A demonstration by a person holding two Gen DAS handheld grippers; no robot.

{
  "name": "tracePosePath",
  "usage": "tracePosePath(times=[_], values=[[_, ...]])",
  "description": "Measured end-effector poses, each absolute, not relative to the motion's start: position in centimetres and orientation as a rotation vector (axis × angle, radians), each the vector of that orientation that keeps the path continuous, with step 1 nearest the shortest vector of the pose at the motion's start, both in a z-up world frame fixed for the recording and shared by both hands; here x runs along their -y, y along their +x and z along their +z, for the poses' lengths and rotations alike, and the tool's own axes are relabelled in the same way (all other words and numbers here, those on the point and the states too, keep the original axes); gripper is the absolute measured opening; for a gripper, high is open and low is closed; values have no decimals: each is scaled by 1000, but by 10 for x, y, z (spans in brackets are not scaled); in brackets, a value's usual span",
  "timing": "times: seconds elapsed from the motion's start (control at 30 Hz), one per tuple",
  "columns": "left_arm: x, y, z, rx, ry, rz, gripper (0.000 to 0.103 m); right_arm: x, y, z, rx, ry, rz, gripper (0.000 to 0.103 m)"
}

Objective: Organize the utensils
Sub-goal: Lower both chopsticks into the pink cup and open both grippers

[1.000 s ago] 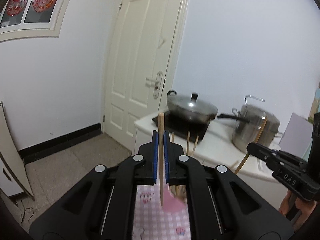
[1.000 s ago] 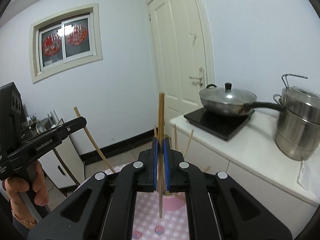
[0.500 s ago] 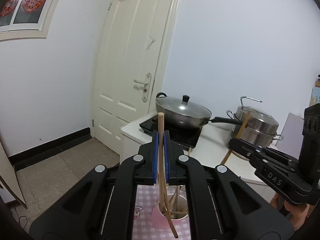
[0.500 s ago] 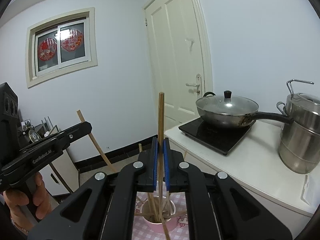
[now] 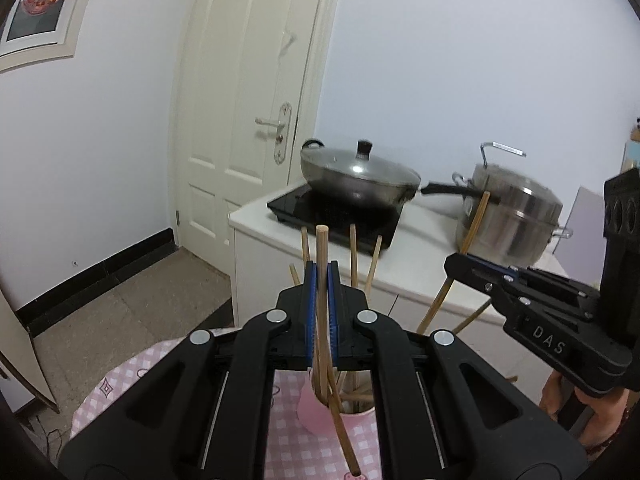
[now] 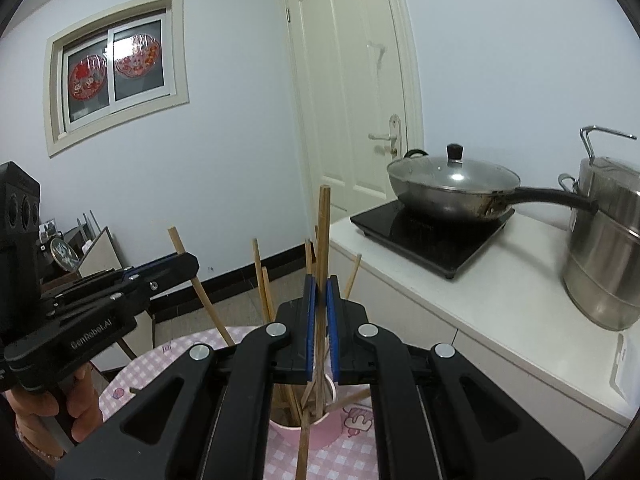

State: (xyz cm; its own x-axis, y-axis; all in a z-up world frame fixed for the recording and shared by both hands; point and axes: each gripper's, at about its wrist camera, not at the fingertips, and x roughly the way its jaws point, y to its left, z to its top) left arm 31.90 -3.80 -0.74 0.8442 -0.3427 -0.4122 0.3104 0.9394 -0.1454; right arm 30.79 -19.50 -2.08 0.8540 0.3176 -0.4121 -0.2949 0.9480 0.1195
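Flanking pink checked tablecloth: white counter.

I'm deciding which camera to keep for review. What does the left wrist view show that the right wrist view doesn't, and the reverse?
Only the left wrist view shows the right claw from outside, shut on a chopstick. Only the right wrist view shows the left claw from outside, gripping its chopstick, and the whole window. Both show the pink cup of chopsticks, wok, steel pot and door.

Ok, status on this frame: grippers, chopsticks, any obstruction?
Left gripper shut on chopstick. Right gripper shut on another. Both above pink cup. Upright sticks crowd it.
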Motion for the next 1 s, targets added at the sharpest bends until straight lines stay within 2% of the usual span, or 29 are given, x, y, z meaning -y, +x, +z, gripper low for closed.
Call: tracePosePath(times=[0.4, 0.73, 0.77, 0.83, 0.87, 1.0], values=[[41, 326, -29, -543, -41, -361, 6, 193, 307, -41, -509, 40, 302, 5], [45, 315, -20, -545, -19, -374, 7, 196, 300, -43, -513, 44, 282, 7], [45, 312, -18, -541, -17, -373, 7, 197, 298, -41, -511, 47, 282, 9], [44, 308, -14, -536, -13, -375, 7, 199, 293, -36, -498, 53, 279, 21], [44, 305, -11, -531, -11, -372, 7, 200, 290, -35, -492, 53, 277, 24], [39, 291, -2, -514, -2, -357, 7, 202, 276, -26, -470, 59, 277, 25]])
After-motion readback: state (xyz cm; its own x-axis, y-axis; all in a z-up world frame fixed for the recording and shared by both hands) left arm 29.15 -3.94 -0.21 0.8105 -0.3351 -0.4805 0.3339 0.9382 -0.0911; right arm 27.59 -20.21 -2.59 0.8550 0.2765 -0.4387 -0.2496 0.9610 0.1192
